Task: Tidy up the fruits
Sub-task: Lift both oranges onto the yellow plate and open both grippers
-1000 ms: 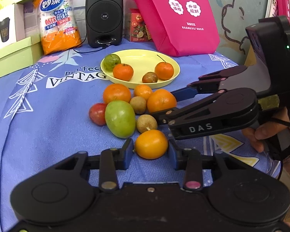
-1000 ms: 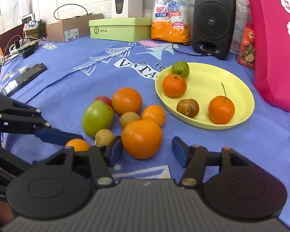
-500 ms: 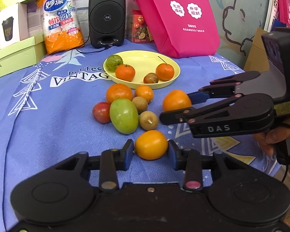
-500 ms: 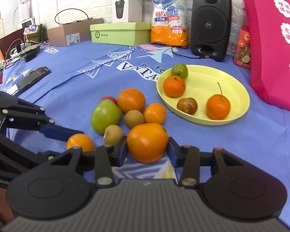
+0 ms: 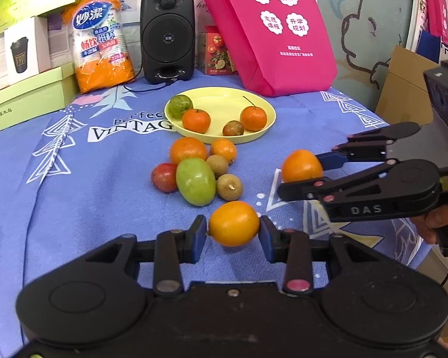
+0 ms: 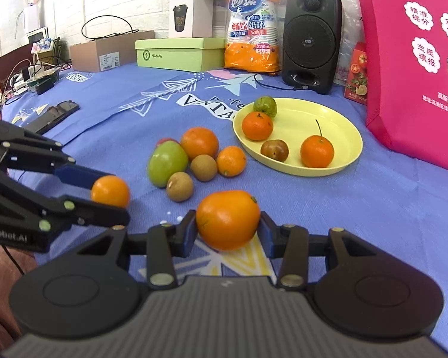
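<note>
Your left tongs (image 5: 233, 232) are clamped on a small yellow-orange fruit (image 5: 234, 223), both blue pads pressed against its sides. Your right tongs (image 6: 227, 231) grip a larger orange (image 6: 228, 219) the same way, one pad on each flank. Seen from the left wrist, the right tongs reach in from the right edge with that orange at their tips, and part of your hand (image 5: 439, 220) shows behind them.

Just beyond both tongs, a cluster of loose fruit sits on the surface (image 6: 373, 208), which is covered by a blue printed cloth. A green mango (image 5: 196, 181) lies in the middle of the cluster, with a red fruit (image 5: 164, 177) touching its left side in the left wrist view. Two brown kiwi-like fruits (image 5: 229, 186) sit just to its right, and an orange (image 5: 188, 150) and a smaller mandarin (image 5: 223, 150) lie behind them, nearer the plate.

Past the cluster stands a yellow plate (image 6: 340, 119). It holds a green fruit (image 6: 265, 106) at its far rim, a mandarin (image 6: 257, 126) beside it, a dark brownish fruit (image 6: 274, 150), and a stemmed mandarin (image 6: 317, 152).

Along the back of the surface stand a black speaker (image 5: 167, 35), an orange pack of paper cups (image 5: 100, 38), a green box (image 6: 179, 53) and a pink bag (image 5: 268, 29).
</note>
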The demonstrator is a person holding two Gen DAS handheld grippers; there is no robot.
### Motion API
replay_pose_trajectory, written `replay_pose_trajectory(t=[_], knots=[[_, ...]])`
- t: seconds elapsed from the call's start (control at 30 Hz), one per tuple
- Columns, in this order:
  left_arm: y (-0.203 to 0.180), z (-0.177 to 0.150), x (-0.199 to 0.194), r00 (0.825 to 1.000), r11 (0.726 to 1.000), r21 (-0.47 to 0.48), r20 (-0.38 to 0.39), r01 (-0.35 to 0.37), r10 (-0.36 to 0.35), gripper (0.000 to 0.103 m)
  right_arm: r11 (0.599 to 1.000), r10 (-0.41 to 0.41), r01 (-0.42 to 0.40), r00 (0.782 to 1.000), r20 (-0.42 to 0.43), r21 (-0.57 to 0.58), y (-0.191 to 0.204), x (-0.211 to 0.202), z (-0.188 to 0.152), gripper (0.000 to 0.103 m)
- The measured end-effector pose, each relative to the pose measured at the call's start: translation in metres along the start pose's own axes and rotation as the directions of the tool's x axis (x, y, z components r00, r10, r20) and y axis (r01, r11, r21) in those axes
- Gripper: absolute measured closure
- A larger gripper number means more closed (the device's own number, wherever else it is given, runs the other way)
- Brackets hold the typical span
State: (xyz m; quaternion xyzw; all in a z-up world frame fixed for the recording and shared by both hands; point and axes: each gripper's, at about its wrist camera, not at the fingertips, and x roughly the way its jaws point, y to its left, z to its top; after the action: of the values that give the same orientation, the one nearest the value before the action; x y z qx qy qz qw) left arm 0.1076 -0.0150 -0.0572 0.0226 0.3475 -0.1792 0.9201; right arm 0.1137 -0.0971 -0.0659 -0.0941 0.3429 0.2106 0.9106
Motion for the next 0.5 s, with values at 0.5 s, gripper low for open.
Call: replay_pose_trajectory(t=[0.5], knots=[[-0.002, 0.055, 0.008, 0.997, 0.995, 0.095, 0.082, -0.008, 0.0, 0.066, 0.999, -0.039, 0.039, 0.997, 0.067, 0.001, -0.031, -0.012, 0.026, 0.061]])
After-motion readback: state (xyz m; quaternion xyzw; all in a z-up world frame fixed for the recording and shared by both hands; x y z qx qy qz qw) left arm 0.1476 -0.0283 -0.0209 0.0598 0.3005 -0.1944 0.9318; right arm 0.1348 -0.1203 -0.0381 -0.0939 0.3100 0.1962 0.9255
